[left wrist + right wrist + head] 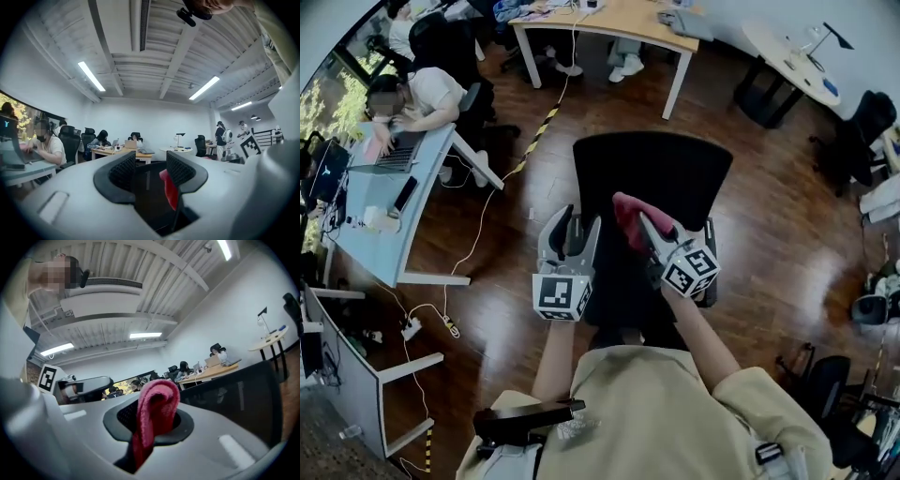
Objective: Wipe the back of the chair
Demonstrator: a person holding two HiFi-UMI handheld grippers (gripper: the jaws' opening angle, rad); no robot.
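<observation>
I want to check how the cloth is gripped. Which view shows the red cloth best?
The right gripper view: the red cloth fills the centre, pinched in the right tool. The head view shows it small from above; the left gripper view shows only an edge.

Glossy wood floor [787, 244], wooden desk [623, 21] (1 pale desk [370, 251] nearby), white beamed ceiling [154, 65], strip lights [91, 76]

The person is reaching both forearms forward, keeping the 2 grippers side by side and near each other. The left gripper [570, 228] is pointing ahead, its jaws standing apart and gripping nothing. The right gripper [645, 228] is angling slightly inward, its jaws pinching a red cloth [628, 214].
</observation>
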